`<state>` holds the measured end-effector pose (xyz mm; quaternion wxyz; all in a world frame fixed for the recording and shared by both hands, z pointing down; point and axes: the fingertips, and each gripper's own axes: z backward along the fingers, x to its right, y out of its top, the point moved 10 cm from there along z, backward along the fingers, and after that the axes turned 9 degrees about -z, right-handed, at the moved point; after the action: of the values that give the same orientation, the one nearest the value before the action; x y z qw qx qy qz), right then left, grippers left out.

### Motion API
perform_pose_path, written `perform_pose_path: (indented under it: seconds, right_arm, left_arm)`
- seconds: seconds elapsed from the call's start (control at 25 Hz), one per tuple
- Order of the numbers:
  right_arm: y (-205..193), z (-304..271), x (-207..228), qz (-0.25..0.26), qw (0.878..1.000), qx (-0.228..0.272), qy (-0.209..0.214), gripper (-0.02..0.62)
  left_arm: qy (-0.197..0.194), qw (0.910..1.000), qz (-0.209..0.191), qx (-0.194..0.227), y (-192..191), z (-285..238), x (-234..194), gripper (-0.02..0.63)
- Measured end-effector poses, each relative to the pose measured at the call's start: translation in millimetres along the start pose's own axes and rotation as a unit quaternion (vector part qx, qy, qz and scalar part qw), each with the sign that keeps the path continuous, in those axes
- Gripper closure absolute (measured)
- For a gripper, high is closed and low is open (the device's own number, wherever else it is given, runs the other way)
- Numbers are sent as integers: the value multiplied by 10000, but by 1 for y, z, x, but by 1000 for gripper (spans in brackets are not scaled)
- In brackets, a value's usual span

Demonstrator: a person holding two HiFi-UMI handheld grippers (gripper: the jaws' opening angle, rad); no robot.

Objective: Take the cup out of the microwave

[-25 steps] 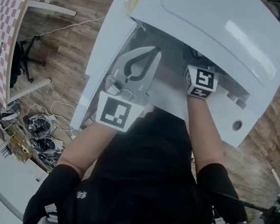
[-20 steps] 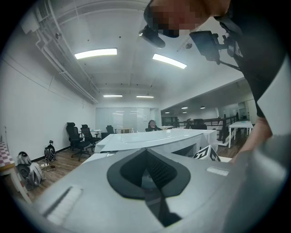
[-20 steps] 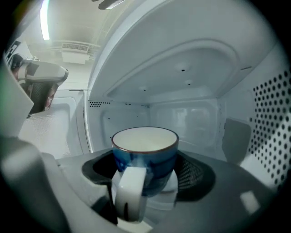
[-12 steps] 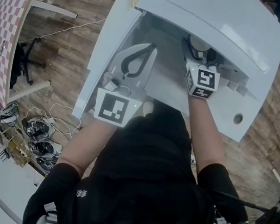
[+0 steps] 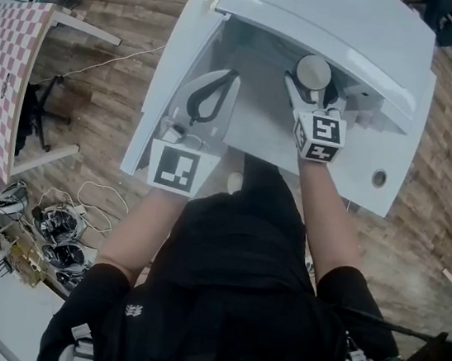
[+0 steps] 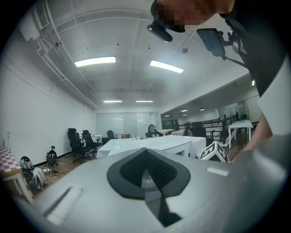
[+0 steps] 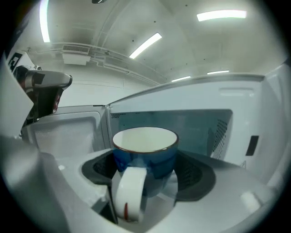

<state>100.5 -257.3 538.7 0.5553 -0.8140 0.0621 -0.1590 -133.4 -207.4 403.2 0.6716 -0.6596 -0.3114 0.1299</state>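
Nearest us, our right gripper has its jaws clamped on the blue cup, which stands upright, mouth up. Its white handle, bearing a small red mark, points back at the camera. Our left gripper has its jaws together, holding nothing. Just behind the cup stands the open microwave.

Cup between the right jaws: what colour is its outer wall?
The cup is blue outside, with a white handle; right gripper view shows it best.
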Motion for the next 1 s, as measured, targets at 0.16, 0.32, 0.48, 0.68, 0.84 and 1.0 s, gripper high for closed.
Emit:
perform_pose_path:
  seconds: [0.16, 0.32, 0.48, 0.68, 0.84, 1.0]
  right_arm:
    - [5, 18, -5, 37, 10000, 9, 31, 208]
    - [10, 36, -4, 45, 10000, -25, 71, 208]
    - [19, 49, -7, 37, 9999, -31, 131, 208]
    - [38, 65, -8, 78, 9998, -31, 204, 209]
    - [53, 75, -13, 79, 9996, 8, 256, 209]
    - [66, 81, -17, 62, 9992, -77, 378, 209]
  left_arm:
    - [50, 10000, -58, 23, 9, 9, 0, 600]
    - [173, 9998, -31, 38, 17, 17, 3, 599]
    - [286, 9996, 7, 71, 27, 21, 1, 600]
    - [305, 9993, -133, 174, 41, 22, -1, 600]
    - [336, 9992, -116, 182, 55, 25, -8, 600]
    - [385, 9989, -167, 229, 63, 32, -17, 600]
